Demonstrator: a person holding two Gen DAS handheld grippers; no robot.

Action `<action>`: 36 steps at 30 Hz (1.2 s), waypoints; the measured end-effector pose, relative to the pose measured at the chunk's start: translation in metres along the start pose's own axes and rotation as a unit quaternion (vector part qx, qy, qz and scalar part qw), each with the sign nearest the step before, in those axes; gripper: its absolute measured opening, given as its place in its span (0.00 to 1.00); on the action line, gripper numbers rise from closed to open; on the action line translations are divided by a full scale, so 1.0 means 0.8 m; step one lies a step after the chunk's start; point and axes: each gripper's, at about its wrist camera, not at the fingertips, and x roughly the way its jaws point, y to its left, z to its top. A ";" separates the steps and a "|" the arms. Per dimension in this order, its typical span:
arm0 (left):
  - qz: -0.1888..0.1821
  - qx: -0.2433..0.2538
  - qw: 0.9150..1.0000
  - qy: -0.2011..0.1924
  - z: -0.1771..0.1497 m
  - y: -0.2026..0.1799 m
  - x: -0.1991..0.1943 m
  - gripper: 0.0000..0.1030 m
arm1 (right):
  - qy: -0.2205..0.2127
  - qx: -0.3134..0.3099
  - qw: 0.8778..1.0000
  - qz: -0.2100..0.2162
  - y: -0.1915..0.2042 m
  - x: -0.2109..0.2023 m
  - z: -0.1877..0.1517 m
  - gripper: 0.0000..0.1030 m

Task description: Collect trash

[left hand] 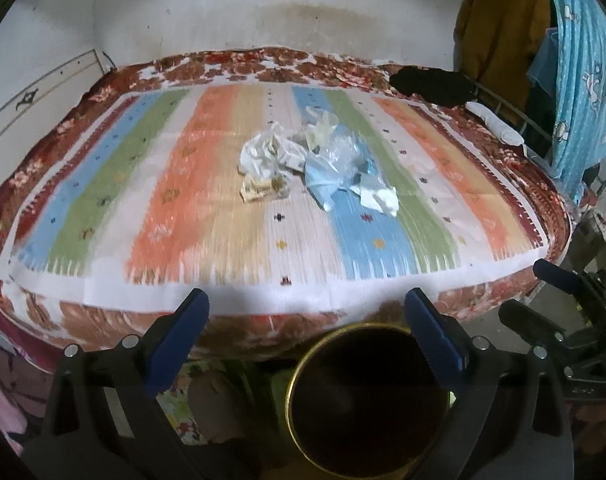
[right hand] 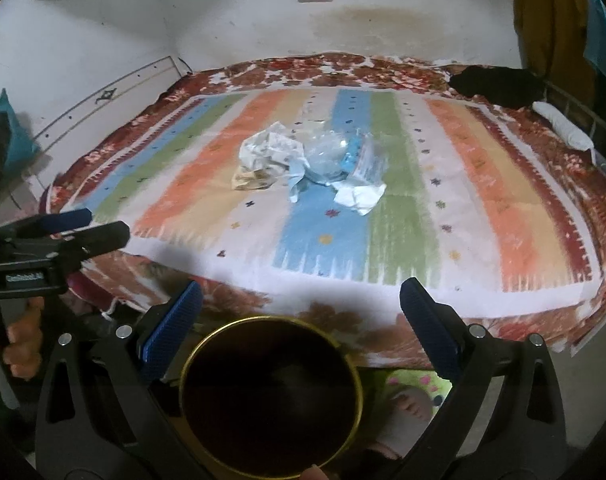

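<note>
Directly below both grippers: round dark bin with brass-coloured rim (left hand: 367, 404), on the floor against the bed's near edge. Left gripper (left hand: 307, 312) spread wide, nothing between its blue-padded fingers (left hand: 179, 332). Right gripper (right hand: 301, 304) likewise spread, empty. Heap of crumpled white paper, clear plastic and pale blue wrappers (left hand: 315, 164) lies mid-bed on the striped multicoloured blanket (left hand: 207, 208), well apart from both grippers.

Both wrist views low at the bed's (left hand: 103, 208) near edge, facing the far wall (left view further left), sharing the whole mattress
</note>
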 end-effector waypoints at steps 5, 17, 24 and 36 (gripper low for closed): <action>0.002 0.005 1.000 0.000 0.032 0.000 0.012 0.89 | 0.009 0.005 1.000 -0.003 -0.009 0.015 0.022 0.91; -0.022 -0.071 0.996 0.042 0.101 0.030 0.081 0.88 | 0.021 -0.001 1.000 -0.009 -0.016 0.064 0.088 0.91; -0.012 -0.069 0.997 0.044 0.132 0.025 0.114 0.88 | 0.048 0.020 0.999 -0.009 -0.041 0.113 0.118 0.91; 0.000 -0.097 0.995 0.039 0.176 0.043 0.153 0.89 | 0.069 0.018 0.997 -0.028 -0.058 0.181 0.149 0.89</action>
